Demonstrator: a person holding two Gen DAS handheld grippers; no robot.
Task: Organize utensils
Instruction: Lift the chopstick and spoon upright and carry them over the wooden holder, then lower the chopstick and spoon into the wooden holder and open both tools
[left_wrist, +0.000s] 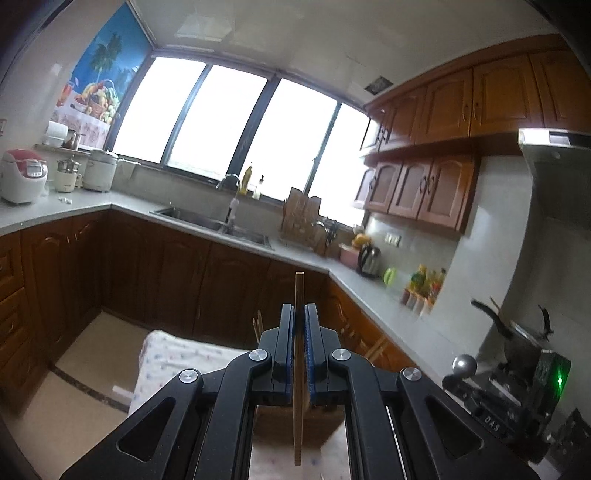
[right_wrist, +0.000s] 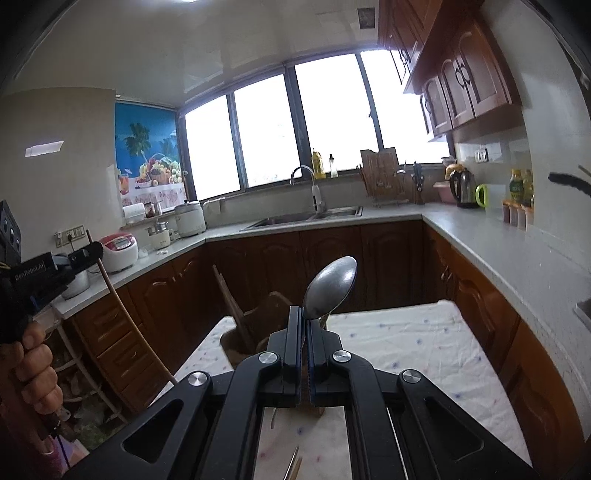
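My left gripper (left_wrist: 299, 312) is shut on a wooden chopstick (left_wrist: 299, 369), held upright above the cloth-covered table (left_wrist: 173, 362). The same gripper (right_wrist: 86, 254) shows at the left of the right wrist view with the chopstick (right_wrist: 122, 306) slanting down from it. My right gripper (right_wrist: 304, 314) is shut on a metal spoon (right_wrist: 330, 286), bowl up, above the table (right_wrist: 424, 343). A wooden utensil holder (right_wrist: 266, 325) stands on the table just beyond my right gripper, with wooden sticks (right_wrist: 231, 299) leaning in it. The holder is partly hidden behind the fingers (left_wrist: 284, 332) in the left wrist view.
An L-shaped kitchen counter (right_wrist: 491, 254) with a sink (right_wrist: 306, 216), kettle (right_wrist: 463, 188) and rice cookers (right_wrist: 120, 251) runs round the room. A stove with a pan (left_wrist: 517, 332) lies at the right. Another utensil tip (right_wrist: 293, 467) lies on the cloth near me.
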